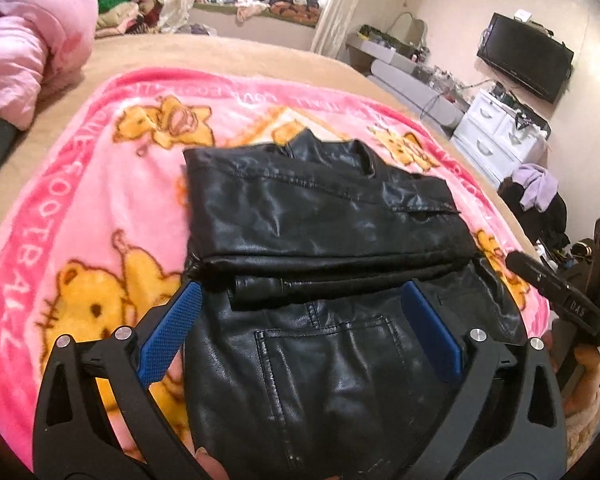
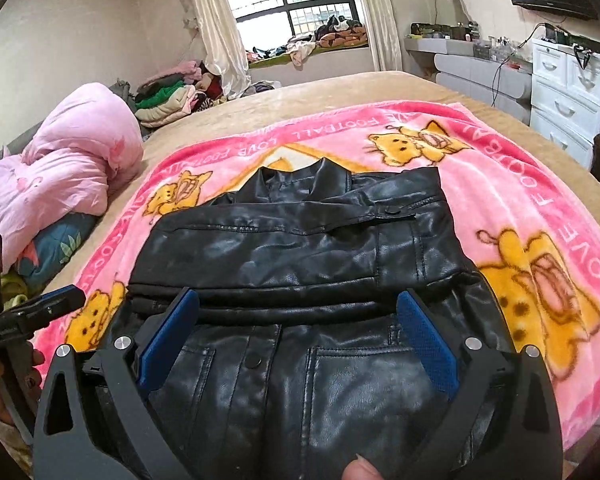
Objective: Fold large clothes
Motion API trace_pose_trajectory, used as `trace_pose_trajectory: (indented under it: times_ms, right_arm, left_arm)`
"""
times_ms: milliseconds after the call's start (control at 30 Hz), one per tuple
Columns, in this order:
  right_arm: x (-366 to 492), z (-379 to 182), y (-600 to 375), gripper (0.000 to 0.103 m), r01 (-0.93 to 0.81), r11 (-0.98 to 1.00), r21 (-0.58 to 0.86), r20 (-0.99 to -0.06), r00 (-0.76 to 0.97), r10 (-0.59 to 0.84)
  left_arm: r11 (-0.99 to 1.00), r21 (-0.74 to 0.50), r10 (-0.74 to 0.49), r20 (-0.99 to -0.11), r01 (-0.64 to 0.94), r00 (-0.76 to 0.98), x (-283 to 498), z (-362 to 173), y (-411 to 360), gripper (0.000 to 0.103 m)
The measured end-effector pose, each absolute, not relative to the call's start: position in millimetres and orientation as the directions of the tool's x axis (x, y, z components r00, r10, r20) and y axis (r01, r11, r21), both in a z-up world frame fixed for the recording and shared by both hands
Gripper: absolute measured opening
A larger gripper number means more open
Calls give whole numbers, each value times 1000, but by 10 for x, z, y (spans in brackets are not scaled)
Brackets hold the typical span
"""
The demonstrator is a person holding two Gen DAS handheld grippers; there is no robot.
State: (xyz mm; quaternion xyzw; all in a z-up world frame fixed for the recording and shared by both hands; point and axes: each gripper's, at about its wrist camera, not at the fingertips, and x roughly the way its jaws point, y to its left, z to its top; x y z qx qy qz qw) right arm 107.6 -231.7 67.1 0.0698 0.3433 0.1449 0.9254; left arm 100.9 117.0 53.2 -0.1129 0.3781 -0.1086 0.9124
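Observation:
A black leather jacket (image 1: 320,224) lies on a pink cartoon blanket (image 1: 100,208), its sleeves folded across the body and its collar at the far end. It also shows in the right wrist view (image 2: 300,248). My left gripper (image 1: 302,296) is open, its blue pads wide apart above the jacket's near left part with a pocket. My right gripper (image 2: 298,304) is open above the near right part. Neither holds cloth. The right gripper's body shows at the right edge of the left wrist view (image 1: 568,300).
The blanket (image 2: 520,184) covers a tan bed (image 2: 340,84). A pink quilt (image 2: 60,168) lies at the left. Clothes piles (image 2: 168,96) sit at the far left. White drawers (image 2: 568,96) and a TV (image 1: 524,56) stand at the right.

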Motion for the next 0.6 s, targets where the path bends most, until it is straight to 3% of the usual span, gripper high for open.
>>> trace_pose_trajectory:
  times_ms: [333, 600]
  right_arm:
    - [847, 801, -2373, 98, -258, 939, 226, -593, 729, 343]
    - [616, 847, -2505, 98, -277, 936, 217, -587, 729, 352]
  left_arm:
    - [942, -327, -274, -624, 74, 731, 599, 569, 1013, 94]
    - [950, -311, -239, -647, 36, 724, 323, 466, 876, 94]
